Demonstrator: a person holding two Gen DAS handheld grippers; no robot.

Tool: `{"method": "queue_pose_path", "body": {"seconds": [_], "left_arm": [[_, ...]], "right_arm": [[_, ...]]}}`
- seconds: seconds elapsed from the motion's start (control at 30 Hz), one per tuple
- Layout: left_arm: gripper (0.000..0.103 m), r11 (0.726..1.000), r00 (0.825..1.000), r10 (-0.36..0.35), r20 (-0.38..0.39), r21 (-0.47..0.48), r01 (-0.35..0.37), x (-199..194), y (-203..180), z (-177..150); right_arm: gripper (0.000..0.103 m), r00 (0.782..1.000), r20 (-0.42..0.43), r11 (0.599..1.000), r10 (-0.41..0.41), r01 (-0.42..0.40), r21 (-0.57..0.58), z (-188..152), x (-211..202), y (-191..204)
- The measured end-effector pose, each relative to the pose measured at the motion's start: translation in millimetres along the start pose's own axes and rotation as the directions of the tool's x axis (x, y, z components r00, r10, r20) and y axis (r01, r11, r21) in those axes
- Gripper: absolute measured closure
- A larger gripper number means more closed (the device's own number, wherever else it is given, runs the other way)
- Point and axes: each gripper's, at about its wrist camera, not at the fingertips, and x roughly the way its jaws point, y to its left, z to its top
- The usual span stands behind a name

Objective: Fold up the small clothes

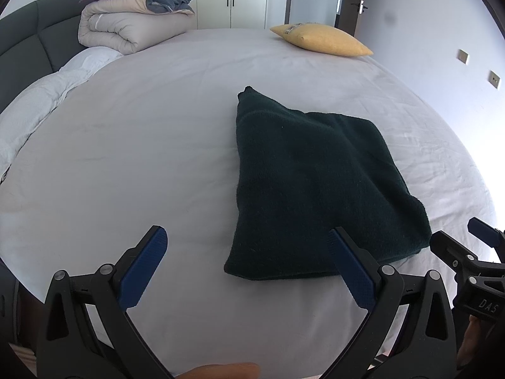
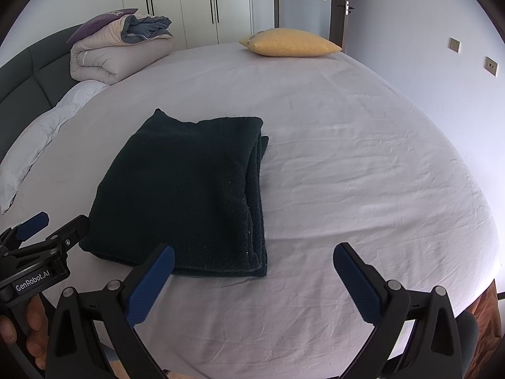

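Lying folded on the bed sheet (image 2: 347, 164) — dark garment (image 2: 189, 189), layered edges facing right. Hovering near its front edge, both released, jaws spread wide — left gripper (image 1: 249, 237), right gripper (image 2: 254, 252), neither touching the cloth.

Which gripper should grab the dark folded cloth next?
Probably the left hand-held gripper: it is open with the cloth's near edge between its fingers. The right hand-held gripper, also open, points mostly at bare sheet.
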Motion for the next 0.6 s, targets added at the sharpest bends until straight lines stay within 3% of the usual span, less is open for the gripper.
{"method": "queue_pose_path", "body": {"seconds": [0.6], "left_arm": [[0.0, 1.0, 1.0, 0.002, -0.001, -0.001, -0.002, 0.8, -1.7, -1.8]], "right_arm": [[0.0, 1.0, -0.003, 1.0, 0.001, -0.001, 0.0, -1.4, 0.9, -0.6]]}}
